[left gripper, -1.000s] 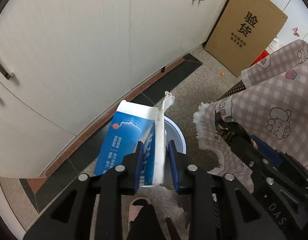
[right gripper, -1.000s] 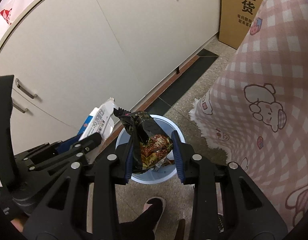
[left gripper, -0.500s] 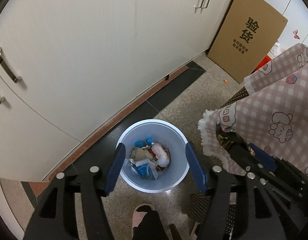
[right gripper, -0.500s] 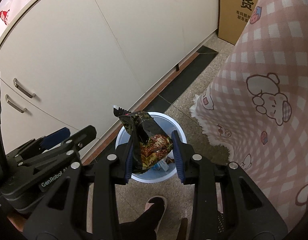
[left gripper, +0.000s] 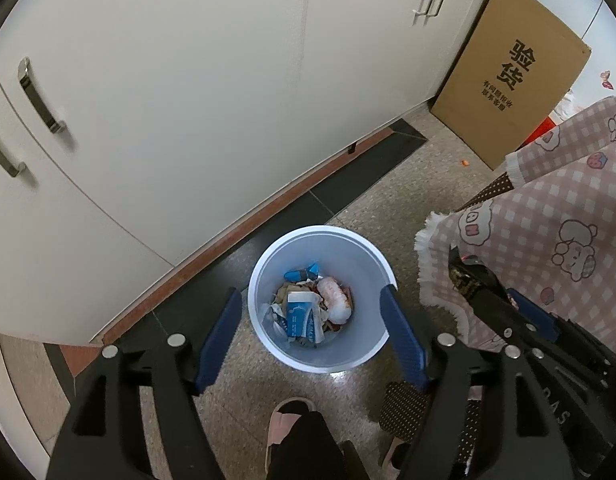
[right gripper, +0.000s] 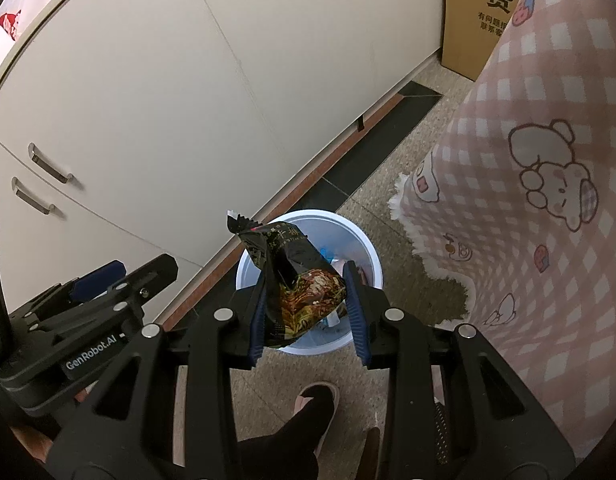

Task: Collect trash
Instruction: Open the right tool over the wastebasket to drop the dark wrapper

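A pale blue trash bin (left gripper: pixel 267 344) stands on the floor by the cabinet's plinth, with wrappers and a blue and white carton (left gripper: pixel 301 318) lying inside. My left gripper (left gripper: pixel 312 300) hangs above the bin, its jaws still opening and nothing between them. My right gripper (right gripper: pixel 305 274) is shut on a dark snack bag (right gripper: pixel 295 280), held above the same bin (right gripper: pixel 368 250). The left gripper (right gripper: pixel 119 276) shows at the left of the right wrist view, and the right gripper with its bag (left gripper: pixel 468 276) shows at the right of the left wrist view.
White cabinet doors (left gripper: pixel 187 100) with metal handles run along the left. A brown cardboard box (left gripper: pixel 512 80) leans at the back right. A pink checked tablecloth (right gripper: pixel 540 184) hangs close to the bin's right. A person's slippered foot (left gripper: pixel 289 416) stands just before the bin.
The left gripper opened and the blue and white carton dropped from it into the bin. The right gripper kept still with the snack bag.
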A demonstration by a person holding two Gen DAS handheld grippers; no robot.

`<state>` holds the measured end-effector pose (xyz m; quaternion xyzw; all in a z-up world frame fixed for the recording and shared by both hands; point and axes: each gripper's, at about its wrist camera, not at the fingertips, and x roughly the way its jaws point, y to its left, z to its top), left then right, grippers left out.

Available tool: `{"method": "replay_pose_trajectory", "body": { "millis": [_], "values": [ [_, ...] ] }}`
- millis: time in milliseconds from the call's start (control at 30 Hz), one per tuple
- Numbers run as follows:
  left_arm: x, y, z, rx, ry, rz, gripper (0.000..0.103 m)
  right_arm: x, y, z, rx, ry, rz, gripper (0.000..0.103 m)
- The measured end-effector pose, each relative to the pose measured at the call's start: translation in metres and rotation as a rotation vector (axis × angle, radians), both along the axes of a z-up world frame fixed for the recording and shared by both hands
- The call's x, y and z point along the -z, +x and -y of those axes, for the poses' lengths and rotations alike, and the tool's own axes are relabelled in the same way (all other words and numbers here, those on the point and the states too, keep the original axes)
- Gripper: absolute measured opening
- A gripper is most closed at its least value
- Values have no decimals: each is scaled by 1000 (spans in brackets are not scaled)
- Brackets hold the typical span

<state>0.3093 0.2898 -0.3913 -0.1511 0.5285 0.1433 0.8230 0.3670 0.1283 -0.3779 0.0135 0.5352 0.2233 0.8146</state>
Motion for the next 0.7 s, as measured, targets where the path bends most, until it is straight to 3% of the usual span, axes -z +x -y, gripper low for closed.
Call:
{"method": "replay_pose_trajectory", "body": {
  "millis": [700],
  "values": [
    [29, -13, -14, -49, -13, -73, 76, 32, -2, -16, -31, -16, -56, 34]
  ]
}}
